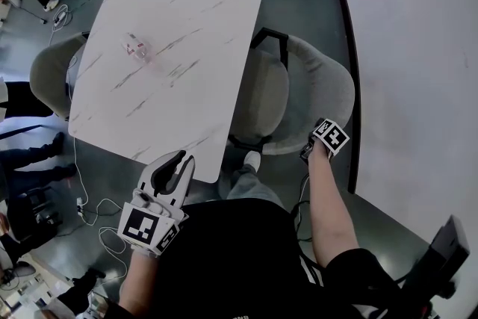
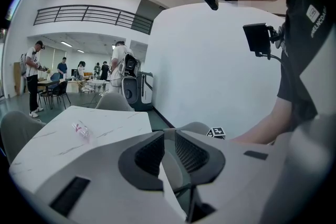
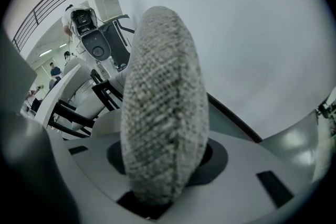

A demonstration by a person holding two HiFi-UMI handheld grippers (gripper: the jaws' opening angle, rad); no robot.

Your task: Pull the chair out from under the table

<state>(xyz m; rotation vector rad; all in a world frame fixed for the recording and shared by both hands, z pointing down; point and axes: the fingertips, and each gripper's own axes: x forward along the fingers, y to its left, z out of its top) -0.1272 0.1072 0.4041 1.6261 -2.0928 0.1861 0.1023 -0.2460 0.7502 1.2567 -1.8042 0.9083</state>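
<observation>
Holds the left tongs (image 1: 181, 160) at lower left of the head view, clenched on nothing, tips at the near edge of the white marbled tabletop (image 1: 187, 93). Grips with the right tongs (image 1: 310, 151), at centre right and pointing steeply down, the top rim of the grey upholstered chair (image 1: 314, 86); in the right gripper view, shows the woven backrest (image 3: 163, 113) filling the gap between both jaws. Places that chair just right of the tabletop, seat partly tucked beneath its edge, near the white wall (image 1: 418, 48). Farther up the tabletop, shows a small clear bottle (image 1: 137, 46) lying on its side, then two more grey chairs (image 1: 48, 75) at left and top.
</observation>
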